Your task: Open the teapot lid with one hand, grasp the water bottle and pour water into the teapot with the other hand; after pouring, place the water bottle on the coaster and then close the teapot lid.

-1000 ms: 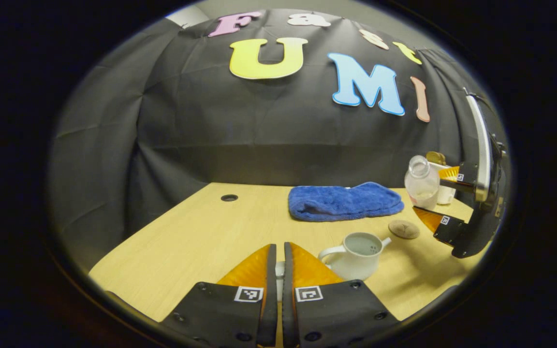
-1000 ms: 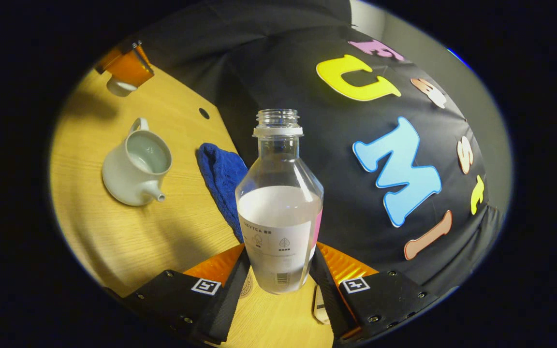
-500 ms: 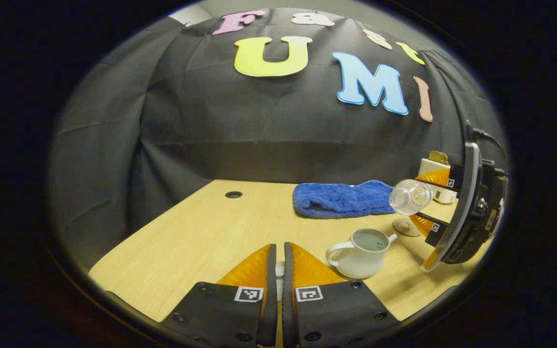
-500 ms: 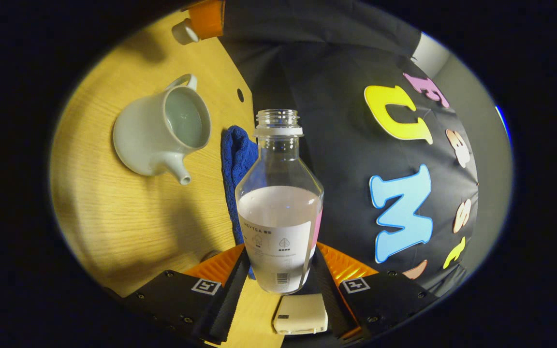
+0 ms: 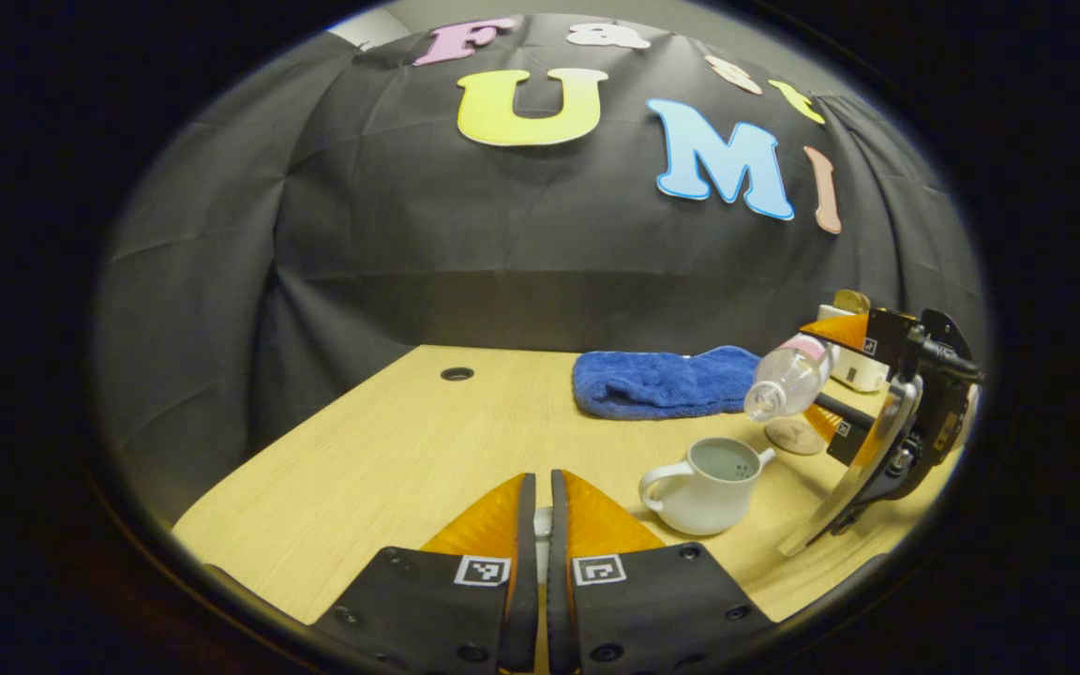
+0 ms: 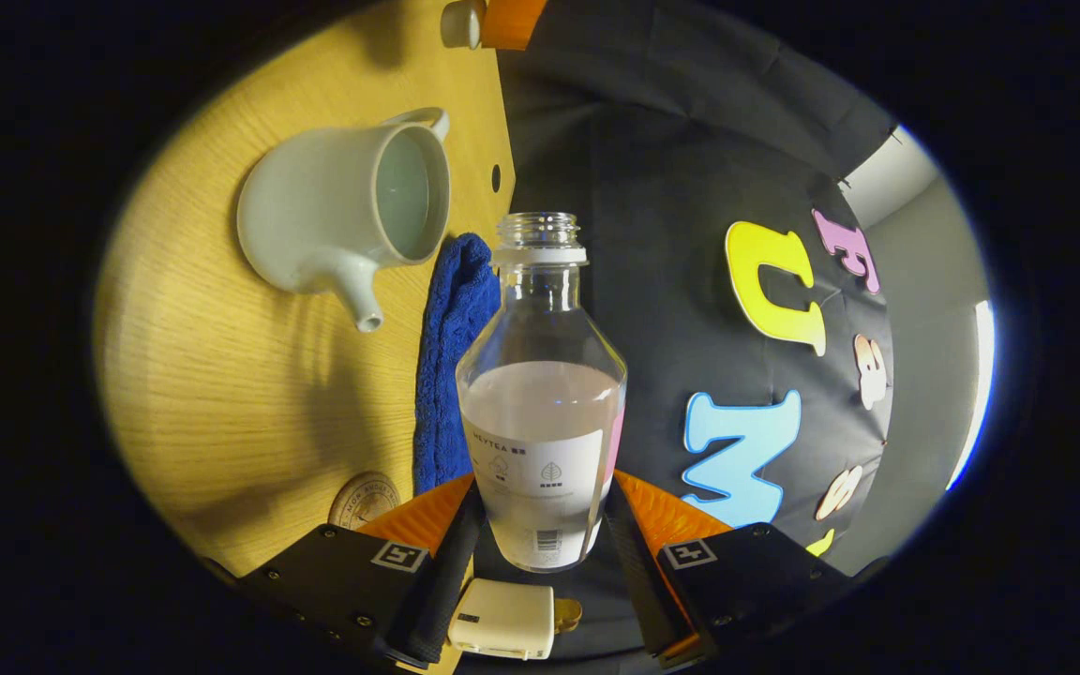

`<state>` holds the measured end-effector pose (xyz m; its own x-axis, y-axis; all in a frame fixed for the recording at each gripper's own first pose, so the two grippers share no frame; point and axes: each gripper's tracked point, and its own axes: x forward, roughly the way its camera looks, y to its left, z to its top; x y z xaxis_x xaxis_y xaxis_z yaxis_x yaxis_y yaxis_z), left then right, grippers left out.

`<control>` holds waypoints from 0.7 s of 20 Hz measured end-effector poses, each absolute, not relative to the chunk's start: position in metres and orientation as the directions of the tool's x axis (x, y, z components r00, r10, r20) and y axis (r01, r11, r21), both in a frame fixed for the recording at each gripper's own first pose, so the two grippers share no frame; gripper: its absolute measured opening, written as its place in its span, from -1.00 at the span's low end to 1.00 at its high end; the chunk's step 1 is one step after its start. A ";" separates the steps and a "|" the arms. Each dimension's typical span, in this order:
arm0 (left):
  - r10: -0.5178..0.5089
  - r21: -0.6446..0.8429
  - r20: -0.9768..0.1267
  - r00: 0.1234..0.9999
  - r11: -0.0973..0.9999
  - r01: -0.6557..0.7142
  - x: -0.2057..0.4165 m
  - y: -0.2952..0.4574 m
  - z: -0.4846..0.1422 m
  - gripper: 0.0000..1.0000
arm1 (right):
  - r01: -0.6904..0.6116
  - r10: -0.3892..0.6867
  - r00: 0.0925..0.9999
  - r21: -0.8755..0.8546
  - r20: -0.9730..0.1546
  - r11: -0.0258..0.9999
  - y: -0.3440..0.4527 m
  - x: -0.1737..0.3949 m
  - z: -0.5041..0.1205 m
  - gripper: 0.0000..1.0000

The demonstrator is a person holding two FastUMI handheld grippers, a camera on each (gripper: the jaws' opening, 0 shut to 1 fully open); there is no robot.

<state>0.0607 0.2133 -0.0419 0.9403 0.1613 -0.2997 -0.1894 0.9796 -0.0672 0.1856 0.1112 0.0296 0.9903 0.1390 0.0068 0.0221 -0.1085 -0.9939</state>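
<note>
The white teapot (image 5: 704,483) stands open on the wooden table, lid off. My left gripper (image 5: 540,483) is low over the table to the pot's left, shut on the small white lid (image 5: 542,522). The clear water bottle (image 5: 784,380) is tilted, mouth down-left, just above and right of the pot's opening. My right gripper (image 5: 817,370) holds it. In the right gripper view the bottle (image 6: 540,403) sits between the fingers of my right gripper (image 6: 542,480), the teapot (image 6: 343,202) lies upper left, and the lid (image 6: 460,21) shows at the top edge. The round coaster (image 5: 795,433) lies behind the pot's spout.
A folded blue towel (image 5: 667,382) lies at the back of the table (image 5: 390,450), near the black cloth wall. A small white box (image 5: 854,373) sits at the back right, also seen as the box (image 6: 501,630) under the bottle. A cable hole (image 5: 457,373) is at back left.
The right gripper has tipped the bottle from upright to mouth-down and carried it closer over the teapot. The left gripper has stayed where it was with the lid.
</note>
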 end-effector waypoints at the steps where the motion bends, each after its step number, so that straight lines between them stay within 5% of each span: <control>1: 0.162 -0.067 -0.301 0.940 0.980 -0.190 0.060 0.213 -0.042 -0.78 | 0.027 0.142 0.990 -0.992 0.010 -0.121 0.112 0.185 0.031 0.51; 14: 0.161 -0.063 -0.315 0.935 0.980 -0.190 0.057 0.212 -0.048 -0.78 | 0.147 0.199 0.975 -0.958 0.099 -0.246 0.120 0.189 0.049 0.51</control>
<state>0.0575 0.2116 -0.0480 0.9354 0.1608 -0.3148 -0.1896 0.9799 -0.0628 0.1886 0.1205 0.0492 0.9750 0.1992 0.0987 0.1472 -0.2459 -0.9580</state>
